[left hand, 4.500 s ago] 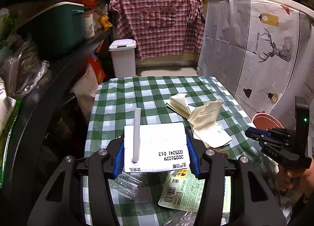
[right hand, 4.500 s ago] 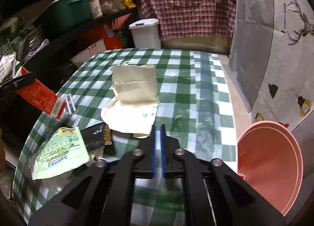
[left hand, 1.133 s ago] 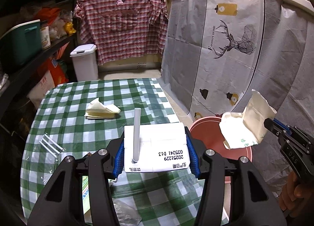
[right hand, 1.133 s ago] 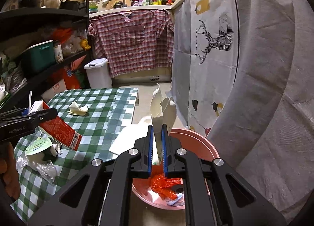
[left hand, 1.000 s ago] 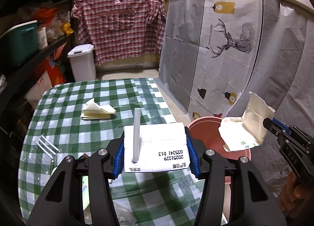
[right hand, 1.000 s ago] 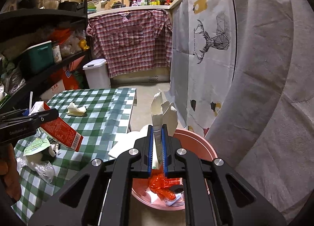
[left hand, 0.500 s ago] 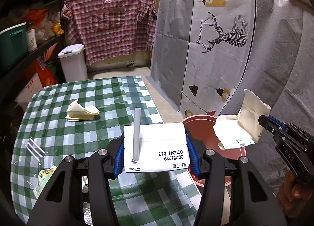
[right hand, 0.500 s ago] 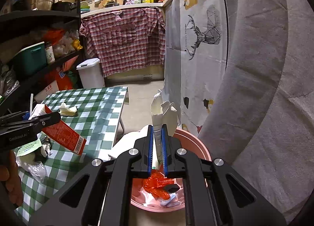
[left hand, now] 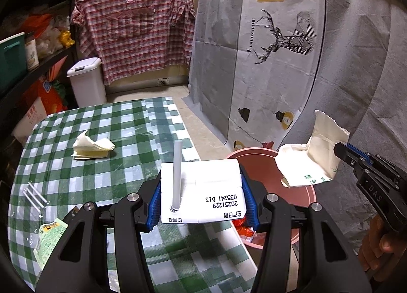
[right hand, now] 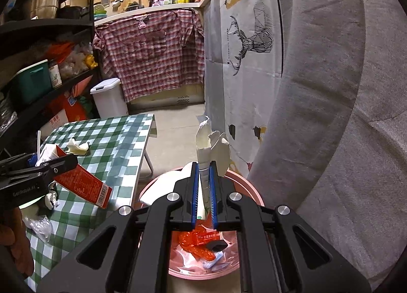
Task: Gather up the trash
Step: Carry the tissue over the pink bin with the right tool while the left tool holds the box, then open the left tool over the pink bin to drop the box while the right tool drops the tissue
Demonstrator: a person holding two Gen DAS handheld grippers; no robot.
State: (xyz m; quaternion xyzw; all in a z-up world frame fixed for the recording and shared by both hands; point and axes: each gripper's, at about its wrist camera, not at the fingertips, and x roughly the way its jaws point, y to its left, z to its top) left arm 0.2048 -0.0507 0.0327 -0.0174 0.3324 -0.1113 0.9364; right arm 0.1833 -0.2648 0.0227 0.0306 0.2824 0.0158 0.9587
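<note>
Clamping a milk carton [left hand: 203,191], the left hand-held gripper [left hand: 202,201]; the right hand-held gripper [right hand: 203,191], pinching a paper bag [right hand: 211,150].

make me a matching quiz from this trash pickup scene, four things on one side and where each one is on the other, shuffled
Things:
1. drink carton
2. cream paper bag
3. folded napkin
4. orange wrapper

Places:
A. lying on the checked tablecloth
B. inside the pink bin
C. clamped in the left gripper
D. pinched in the right gripper above the bin

Pairs: 1-C, 2-D, 3-A, 4-B
</note>
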